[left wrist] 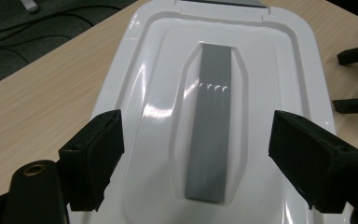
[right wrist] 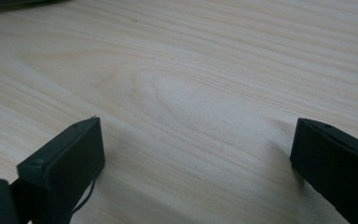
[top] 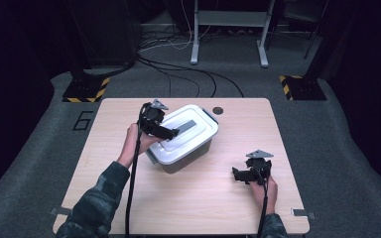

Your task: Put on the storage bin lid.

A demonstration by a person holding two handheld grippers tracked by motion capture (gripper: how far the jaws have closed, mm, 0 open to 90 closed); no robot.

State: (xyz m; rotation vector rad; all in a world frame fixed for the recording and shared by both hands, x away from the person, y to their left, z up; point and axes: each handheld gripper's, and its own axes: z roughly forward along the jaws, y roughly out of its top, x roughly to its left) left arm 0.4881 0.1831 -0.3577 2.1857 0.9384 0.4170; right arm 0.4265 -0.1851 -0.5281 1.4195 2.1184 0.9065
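A storage box with a white lid (top: 186,134) (left wrist: 168,107) and grey body stands mid-table, turned at an angle. A flat grey handle (left wrist: 209,116) (top: 187,126) lies in a recess along the lid. My left gripper (top: 171,133) (left wrist: 198,154) hovers over the lid's near-left part, its jaws spread wide on either side of the handle and touching nothing. My right gripper (top: 239,174) (right wrist: 196,154) rests low over bare wood at the table's right front, open and empty. Its black fingertips (left wrist: 354,105) appear at the right edge of the left gripper view.
The light wood table (top: 129,198) has a dark round hole (top: 218,110) near its far edge, behind the box. Grey carpet with cables (top: 178,69), metal stand legs (top: 196,49) and hazard-striped bases (top: 87,91) surrounds the table.
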